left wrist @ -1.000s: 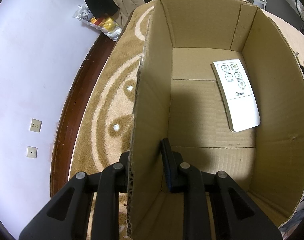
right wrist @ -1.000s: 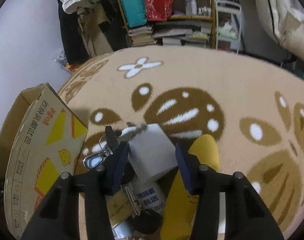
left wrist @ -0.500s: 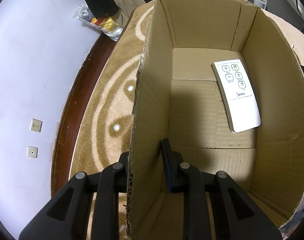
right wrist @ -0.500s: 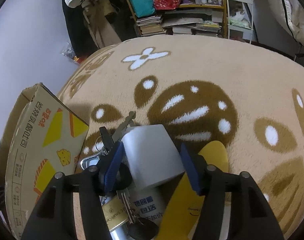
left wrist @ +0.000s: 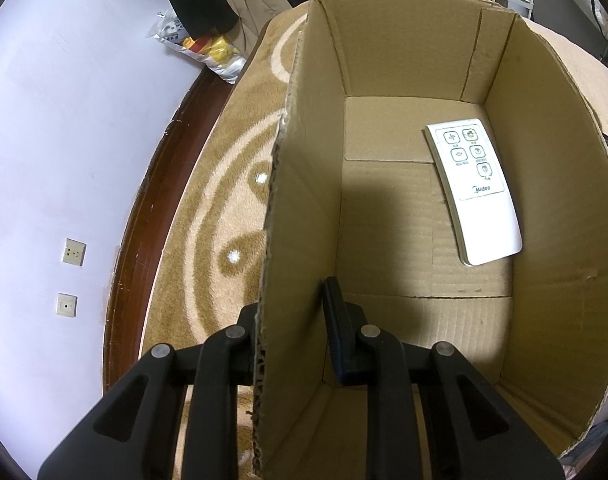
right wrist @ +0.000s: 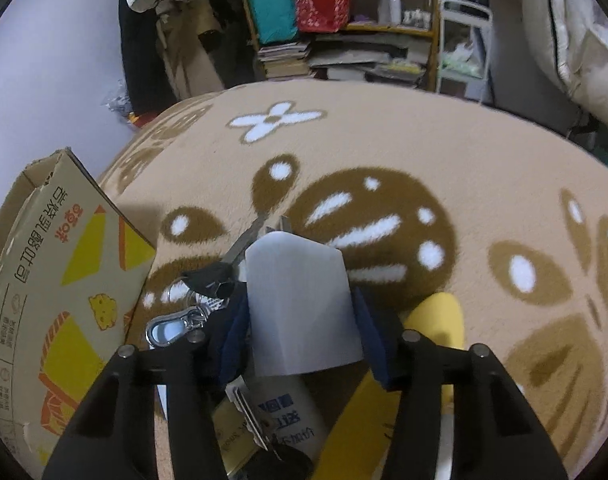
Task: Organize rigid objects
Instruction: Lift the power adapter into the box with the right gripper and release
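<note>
My left gripper (left wrist: 294, 332) is shut on the left wall of an open cardboard box (left wrist: 300, 208), one finger outside and one inside. A white remote (left wrist: 474, 192) lies on the box floor at the right. My right gripper (right wrist: 300, 320) is shut on the white cap of a white bottle (right wrist: 300, 300), held above the rug. A bunch of keys with a carabiner (right wrist: 176, 324) and a brass padlock (right wrist: 232, 428) lie under and left of it. The box's printed outside (right wrist: 64, 300) shows at the left of the right wrist view.
A yellow object (right wrist: 436, 320) lies on the patterned rug (right wrist: 384, 152) right of the bottle. Shelves with books and bags (right wrist: 324, 20) stand beyond the rug. A white wall with sockets (left wrist: 75, 252) and a dark wooden skirting (left wrist: 144, 216) run left of the box.
My right gripper has closed onto the bottle's white cap and risen with it, so the bottle looks larger. My left gripper and the box have not moved.
</note>
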A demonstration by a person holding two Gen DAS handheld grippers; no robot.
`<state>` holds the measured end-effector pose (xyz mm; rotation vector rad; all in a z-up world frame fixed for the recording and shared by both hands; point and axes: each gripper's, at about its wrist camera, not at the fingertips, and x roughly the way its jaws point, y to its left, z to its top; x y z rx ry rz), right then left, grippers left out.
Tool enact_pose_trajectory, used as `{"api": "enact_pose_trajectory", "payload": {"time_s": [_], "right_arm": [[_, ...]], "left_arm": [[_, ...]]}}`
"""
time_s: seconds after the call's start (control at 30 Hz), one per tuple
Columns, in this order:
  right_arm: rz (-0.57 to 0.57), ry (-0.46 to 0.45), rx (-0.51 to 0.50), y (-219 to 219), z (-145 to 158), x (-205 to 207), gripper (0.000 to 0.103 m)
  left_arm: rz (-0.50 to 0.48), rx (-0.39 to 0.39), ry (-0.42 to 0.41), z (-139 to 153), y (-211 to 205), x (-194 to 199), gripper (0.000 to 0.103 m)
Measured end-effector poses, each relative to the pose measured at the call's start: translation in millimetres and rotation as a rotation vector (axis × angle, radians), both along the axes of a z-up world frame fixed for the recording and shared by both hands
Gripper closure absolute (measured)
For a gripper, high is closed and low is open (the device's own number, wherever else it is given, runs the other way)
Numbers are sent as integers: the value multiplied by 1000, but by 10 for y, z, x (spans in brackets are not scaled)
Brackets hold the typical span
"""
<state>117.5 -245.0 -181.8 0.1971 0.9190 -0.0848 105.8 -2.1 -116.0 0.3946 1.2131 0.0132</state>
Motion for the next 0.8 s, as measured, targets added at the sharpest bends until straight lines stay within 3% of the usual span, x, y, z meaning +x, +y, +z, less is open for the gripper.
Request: {"api": "enact_pose_trajectory", "payload": {"time_s": [0.03, 0.1, 0.3, 0.43, 0.8], "right_arm": [[-2, -3, 2, -6, 16, -13, 52], [-11, -25, -21, 2, 85, -44, 70], [-49, -25, 14, -107, 131, -104, 72], [-55, -58, -18, -53, 236, -149, 73], [36, -243, 87, 303, 980, -331, 73]], "left_arm": [[0, 0, 0, 1, 0, -3, 81], [0, -3, -2, 1, -7, 1, 81], [1, -2, -2, -1, -12, 9, 81], [1, -1, -2, -2, -13, 14, 81], [13, -17, -3, 20, 34, 27, 83]]}}
